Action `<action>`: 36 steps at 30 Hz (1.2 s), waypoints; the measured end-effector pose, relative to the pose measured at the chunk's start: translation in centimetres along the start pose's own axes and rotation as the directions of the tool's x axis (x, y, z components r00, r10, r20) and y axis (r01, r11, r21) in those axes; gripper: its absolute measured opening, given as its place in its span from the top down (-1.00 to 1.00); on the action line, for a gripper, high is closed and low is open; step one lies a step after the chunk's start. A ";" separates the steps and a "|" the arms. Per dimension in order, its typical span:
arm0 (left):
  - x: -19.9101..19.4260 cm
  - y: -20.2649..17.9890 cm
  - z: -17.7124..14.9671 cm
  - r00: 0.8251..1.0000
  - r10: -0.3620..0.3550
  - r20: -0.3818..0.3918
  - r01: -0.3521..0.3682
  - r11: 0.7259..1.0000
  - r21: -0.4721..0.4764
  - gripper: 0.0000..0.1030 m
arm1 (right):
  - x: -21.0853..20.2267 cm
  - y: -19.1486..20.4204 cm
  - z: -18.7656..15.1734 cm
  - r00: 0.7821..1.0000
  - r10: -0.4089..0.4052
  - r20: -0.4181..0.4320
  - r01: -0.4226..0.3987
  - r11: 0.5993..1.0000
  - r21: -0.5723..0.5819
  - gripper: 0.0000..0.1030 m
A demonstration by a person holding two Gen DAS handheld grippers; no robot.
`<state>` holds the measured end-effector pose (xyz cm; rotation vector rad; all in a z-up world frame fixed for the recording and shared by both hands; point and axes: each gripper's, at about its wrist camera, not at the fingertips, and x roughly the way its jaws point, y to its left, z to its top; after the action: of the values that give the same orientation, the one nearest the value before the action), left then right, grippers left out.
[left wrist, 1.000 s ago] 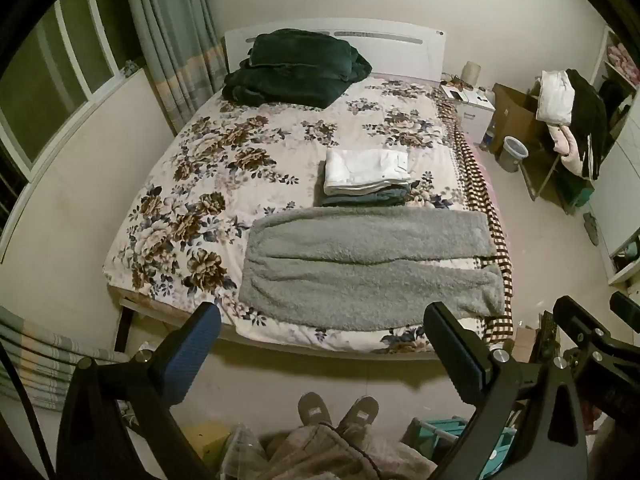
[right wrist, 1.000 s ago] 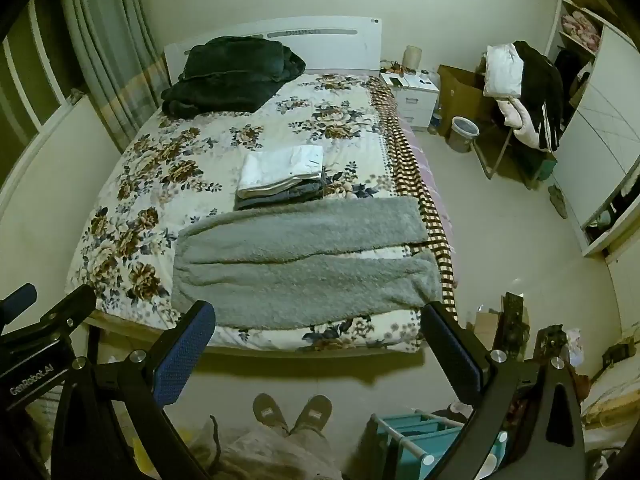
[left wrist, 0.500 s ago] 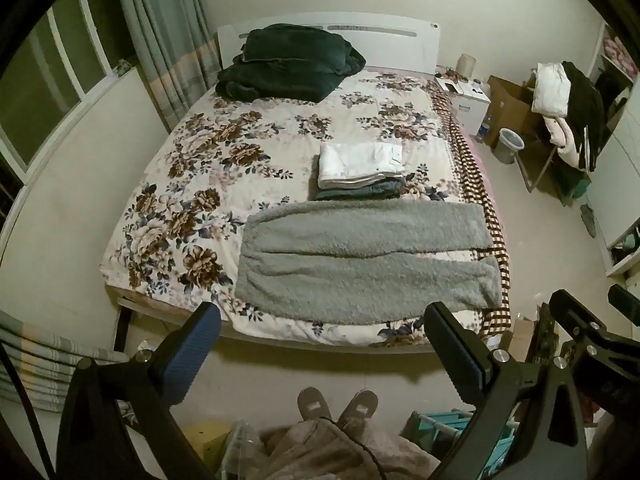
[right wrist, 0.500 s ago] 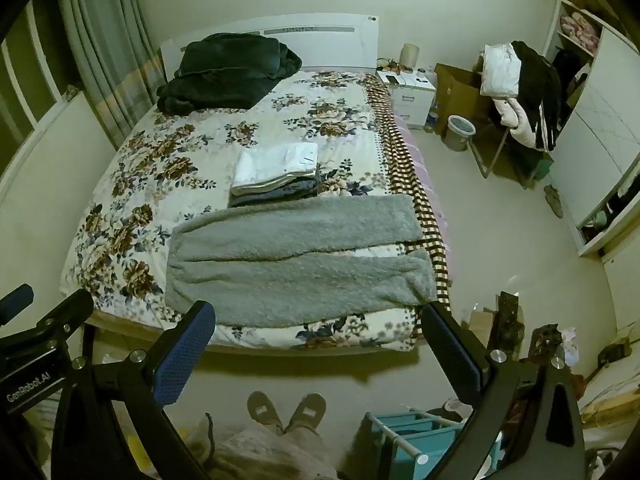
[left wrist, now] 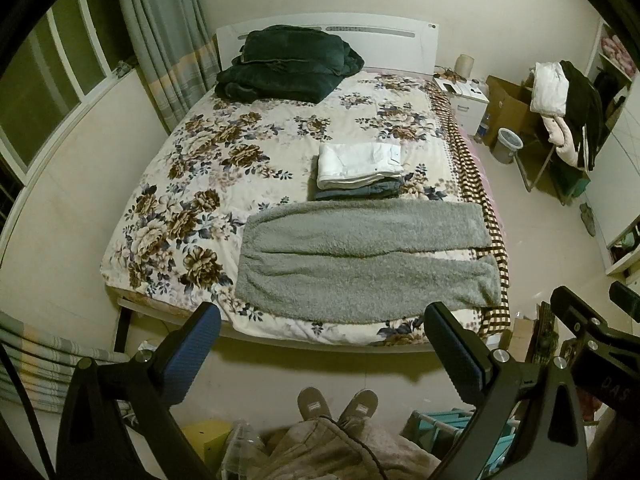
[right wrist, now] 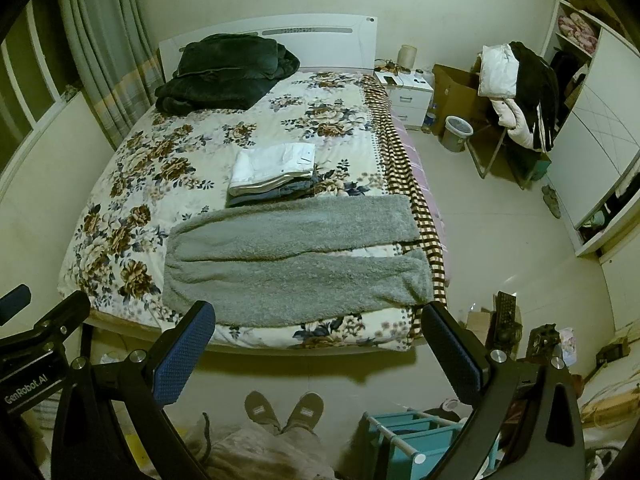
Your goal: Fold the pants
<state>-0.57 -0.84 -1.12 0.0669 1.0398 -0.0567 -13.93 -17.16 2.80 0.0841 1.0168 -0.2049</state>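
— What has changed in the last second?

— Very little. I stand at the foot of the bed [left wrist: 168, 184], and both cameras now see it a bit higher and a bit farther than a second ago. So I think I lifted my hands slightly. The grey fleece pants [left wrist: 360, 256] did not move at all.

— Where are the pants exactly?

— They lie flat across the near end of the bed, on the flowered cover. The waist is to my left, the two legs go to my right, and their ends reach the checked border at the bed's right side. A narrow gap opens between the legs near the ends. Just behind them is a small stack of folded clothes [left wrist: 358, 170], white on top.

— And your grippers?

— My left gripper [left wrist: 320, 350] is wide open and holds nothing. My right gripper [right wrist: 318, 350] is the same, fingers far apart, empty. Both are well apart from the cloth, on my side of the bed edge.

— What does this mean for the task?

— In my judgement the folding has not begun. The pants look spread and ready. The next step is probably to reach down and take one leg, to lay it over the other.
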 end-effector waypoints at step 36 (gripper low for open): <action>-0.2 -0.3 -0.2 1.000 -0.001 -0.001 0.001 1.000 0.001 -1.00 | -0.3 -0.5 -0.2 1.000 -0.001 -0.001 0.001 1.000 -0.001 -1.00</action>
<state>-0.84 -1.17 -1.00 0.0670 1.0411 -0.0583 -14.37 -17.62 2.99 0.0822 1.0180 -0.2055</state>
